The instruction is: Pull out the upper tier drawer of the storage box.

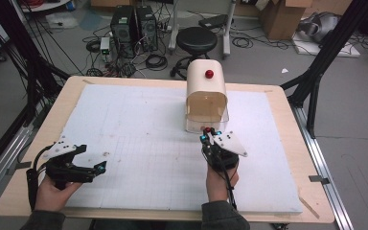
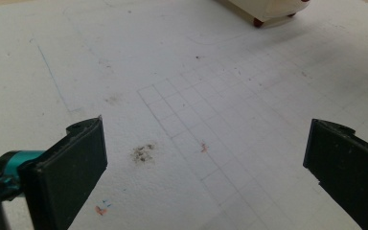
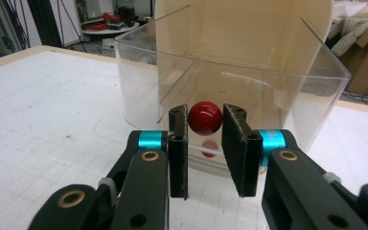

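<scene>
In the right gripper view, the right hand-held gripper stands closest, its two black jaws drawn in to a narrow gap with a small red ball pinched between their tips. Directly beyond the ball rises the near wall of a clear plastic box, which shows a faint red reflection just under the ball; whether the ball touches that wall cannot be told. A cream-coloured curved cover sits over the back of the box. In the high view the same right hand-held gripper points forward at the front of the clear plastic box, and the cream-coloured curved cover carries a red knob on top. The left hand-held gripper rests well apart, off to the left side over the white surface, held in the person's left hand. Its jaws are spread wide with nothing between them; the left gripper view shows a small dark smudge on the gridded white sheet between them.
</scene>
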Demonstrator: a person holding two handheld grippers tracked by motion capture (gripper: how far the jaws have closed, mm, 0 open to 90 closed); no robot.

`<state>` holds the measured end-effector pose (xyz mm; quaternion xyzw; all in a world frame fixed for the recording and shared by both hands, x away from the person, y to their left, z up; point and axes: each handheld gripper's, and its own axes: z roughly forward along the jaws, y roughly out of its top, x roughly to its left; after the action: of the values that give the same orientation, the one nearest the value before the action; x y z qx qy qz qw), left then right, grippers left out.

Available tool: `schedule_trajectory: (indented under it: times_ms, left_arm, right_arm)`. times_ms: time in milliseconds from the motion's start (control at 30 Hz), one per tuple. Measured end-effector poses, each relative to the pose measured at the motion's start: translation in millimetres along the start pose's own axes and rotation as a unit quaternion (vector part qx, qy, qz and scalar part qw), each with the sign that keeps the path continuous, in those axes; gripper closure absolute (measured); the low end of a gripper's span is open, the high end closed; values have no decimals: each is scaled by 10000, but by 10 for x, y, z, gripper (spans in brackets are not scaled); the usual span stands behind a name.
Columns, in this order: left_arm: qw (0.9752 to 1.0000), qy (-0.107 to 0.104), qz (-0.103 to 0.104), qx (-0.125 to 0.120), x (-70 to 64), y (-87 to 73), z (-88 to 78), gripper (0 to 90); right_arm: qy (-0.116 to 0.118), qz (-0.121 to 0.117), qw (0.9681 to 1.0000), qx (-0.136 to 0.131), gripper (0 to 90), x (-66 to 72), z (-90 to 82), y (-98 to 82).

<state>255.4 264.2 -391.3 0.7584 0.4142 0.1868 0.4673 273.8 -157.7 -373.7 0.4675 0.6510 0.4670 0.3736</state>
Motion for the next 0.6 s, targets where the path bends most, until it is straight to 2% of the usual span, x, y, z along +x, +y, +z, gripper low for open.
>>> schedule_trajectory:
  times_ms: [600]
  left_arm:
    - [10000, 4, 27, 7, -3, 3, 3, 17]
  right_arm:
    - [15, 19, 10000, -10, 715, 4, -11, -15]
